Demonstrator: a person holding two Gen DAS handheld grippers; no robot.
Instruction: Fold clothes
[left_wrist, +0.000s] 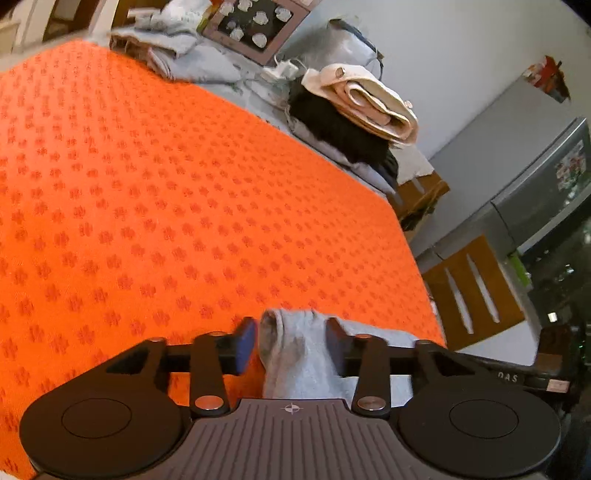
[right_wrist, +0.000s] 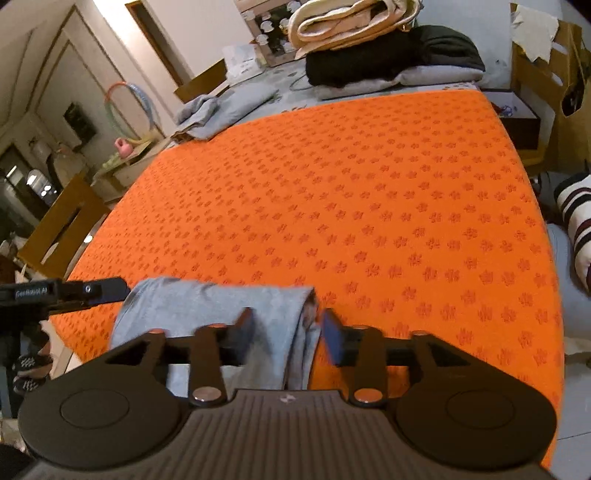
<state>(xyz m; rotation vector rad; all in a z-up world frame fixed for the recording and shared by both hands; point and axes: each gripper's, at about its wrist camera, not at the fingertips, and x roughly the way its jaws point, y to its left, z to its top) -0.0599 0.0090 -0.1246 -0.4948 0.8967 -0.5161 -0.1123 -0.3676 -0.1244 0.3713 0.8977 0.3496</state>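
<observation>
A grey garment (right_wrist: 207, 306) lies at the near edge of the orange patterned cloth (right_wrist: 351, 192) that covers the table. My right gripper (right_wrist: 286, 328) has its jaws around the garment's right corner, with a gap left beside the right pad. My left gripper (left_wrist: 291, 334) has a bunched grey corner (left_wrist: 291, 350) between its jaws, the fabric touching both pads. The left gripper also shows at the left edge of the right wrist view (right_wrist: 66, 291).
At the far end lie a crumpled grey cloth (right_wrist: 218, 110), a black folded pile (right_wrist: 380, 62) with a cream bundle (right_wrist: 351, 22) on top, and a framed box (left_wrist: 255, 26). Wooden chairs (left_wrist: 476, 291) stand beside the table.
</observation>
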